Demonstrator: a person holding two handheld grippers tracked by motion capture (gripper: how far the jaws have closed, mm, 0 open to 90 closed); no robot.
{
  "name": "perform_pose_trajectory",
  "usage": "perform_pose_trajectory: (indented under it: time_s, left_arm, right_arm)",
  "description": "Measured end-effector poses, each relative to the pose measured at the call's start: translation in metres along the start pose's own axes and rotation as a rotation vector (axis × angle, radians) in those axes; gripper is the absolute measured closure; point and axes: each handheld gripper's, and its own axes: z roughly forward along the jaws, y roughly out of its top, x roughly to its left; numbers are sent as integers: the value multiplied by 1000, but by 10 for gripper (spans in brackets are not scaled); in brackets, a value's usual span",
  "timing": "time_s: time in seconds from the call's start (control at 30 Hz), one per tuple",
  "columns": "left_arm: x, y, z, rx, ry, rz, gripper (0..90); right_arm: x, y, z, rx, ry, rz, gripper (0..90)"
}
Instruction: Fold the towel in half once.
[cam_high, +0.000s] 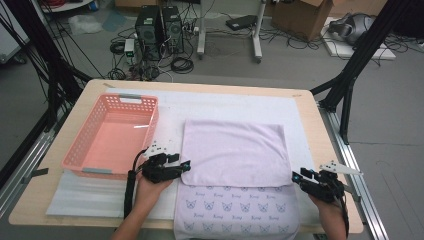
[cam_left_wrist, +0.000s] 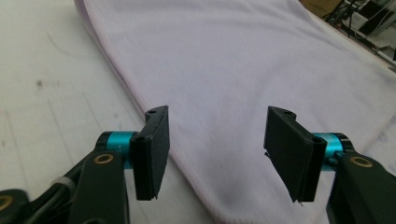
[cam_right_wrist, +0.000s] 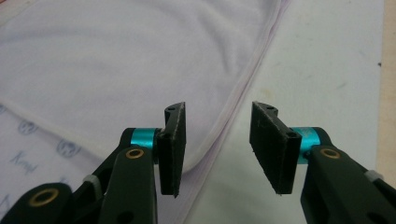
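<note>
A pale lilac towel (cam_high: 234, 150) lies on the white mat, folded so its plain upper layer covers a lower part printed with small butterfly marks (cam_high: 235, 210). My left gripper (cam_high: 186, 165) stands open at the folded layer's near left corner, and the towel (cam_left_wrist: 243, 84) shows between its jaws. My right gripper (cam_high: 295, 176) stands open at the near right corner, where the towel's hemmed edge (cam_right_wrist: 233, 100) runs between its jaws. Neither gripper holds any cloth.
A pink plastic basket (cam_high: 75, 150), with nothing in it, stands left of the towel. The white mat (cam_high: 225, 102) covers most of the wooden table (cam_high: 330, 145). Computers, cables and boxes lie on the floor beyond the far edge.
</note>
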Motion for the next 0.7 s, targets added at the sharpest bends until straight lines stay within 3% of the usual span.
perform_pose_trajectory:
  time_s: [0.13, 0.27, 0.37, 0.43, 0.47, 0.63, 0.7]
  left_arm:
    - [-3, -7, -10, 4, -53, -19, 497]
    - [-9, -9, -8, 56, -55, 7, 516]
    - [-13, -10, -6, 69, -57, 23, 514]
    - [-16, -11, -6, 74, -48, 38, 518]
    - [-17, -11, -6, 80, -44, 44, 530]
    - [-24, -13, -5, 102, 19, 100, 696]
    - [-29, -14, -4, 109, 55, 144, 746]
  right_arm:
    - [6, -7, -4, -7, 18, 19, 552]
    - [13, -4, 1, -3, 34, 14, 562]
    - [25, -6, 8, 65, 25, -61, 606]
    - [30, -10, 12, 111, 6, -106, 633]
    - [32, -11, 12, 108, -6, -123, 645]
    - [31, -11, 12, 112, -35, -128, 752]
    - [32, -11, 12, 120, -56, -149, 799]
